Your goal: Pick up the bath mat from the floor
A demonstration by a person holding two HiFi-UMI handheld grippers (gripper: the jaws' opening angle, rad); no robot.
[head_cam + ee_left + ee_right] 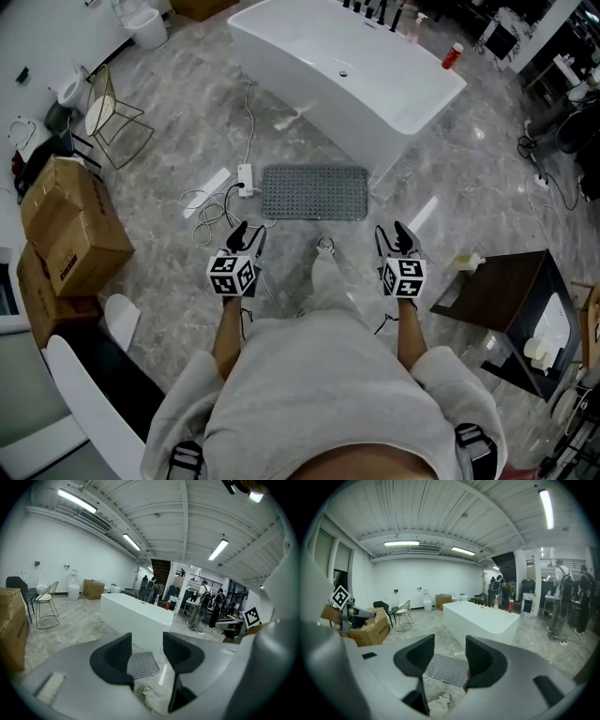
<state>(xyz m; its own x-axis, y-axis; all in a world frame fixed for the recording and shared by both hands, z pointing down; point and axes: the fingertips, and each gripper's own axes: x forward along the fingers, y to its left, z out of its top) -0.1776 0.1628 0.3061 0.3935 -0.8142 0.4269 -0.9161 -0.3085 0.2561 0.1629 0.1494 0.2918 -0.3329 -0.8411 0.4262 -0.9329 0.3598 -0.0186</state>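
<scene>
A grey studded bath mat (314,192) lies flat on the marble floor in front of the white bathtub (347,66). My left gripper (246,236) is held in the air short of the mat's near left corner, jaws apart and empty. On the other side, my right gripper (394,236) hangs short of the mat's near right corner, also open with nothing in it. In the left gripper view the mat (142,664) shows between the left gripper's (146,651) jaws, far off. In the right gripper view the mat (449,669) lies below the right gripper (450,657).
A white power strip (246,179) with loose cables (208,208) lies just left of the mat. Cardboard boxes (70,230) and a wire chair (114,120) stand at the left. A dark side table (502,291) stands at the right. My shoe (324,247) is near the mat's front edge.
</scene>
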